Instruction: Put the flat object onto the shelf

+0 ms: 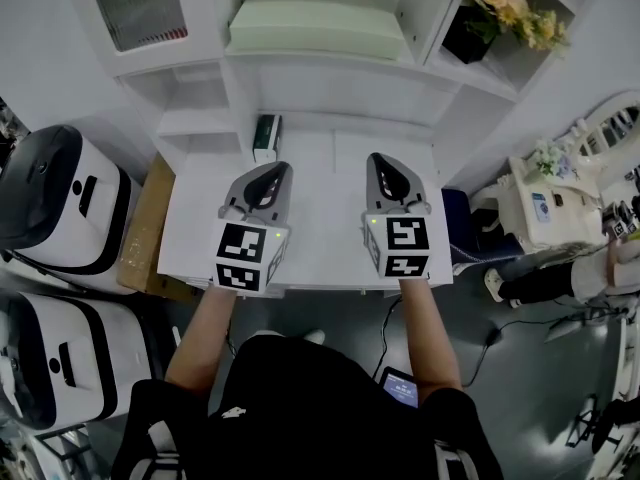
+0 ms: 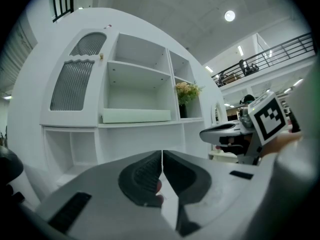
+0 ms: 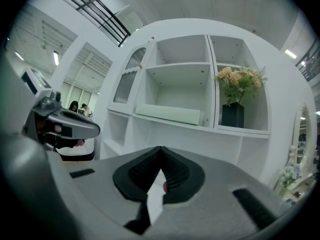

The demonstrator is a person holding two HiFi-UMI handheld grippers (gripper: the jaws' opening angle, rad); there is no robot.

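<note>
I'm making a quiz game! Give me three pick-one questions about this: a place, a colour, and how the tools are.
1. Where is the green slab? A table; B shelf; C floor.
2. The flower vase is: A black; B red; C yellow.
3. The left tool and right tool are: A wide open; B shut, empty; C holding a cup.
Answers: B, it lies in the middle bay; A, it looks black; B, both pairs of jaws meet on nothing.
</note>
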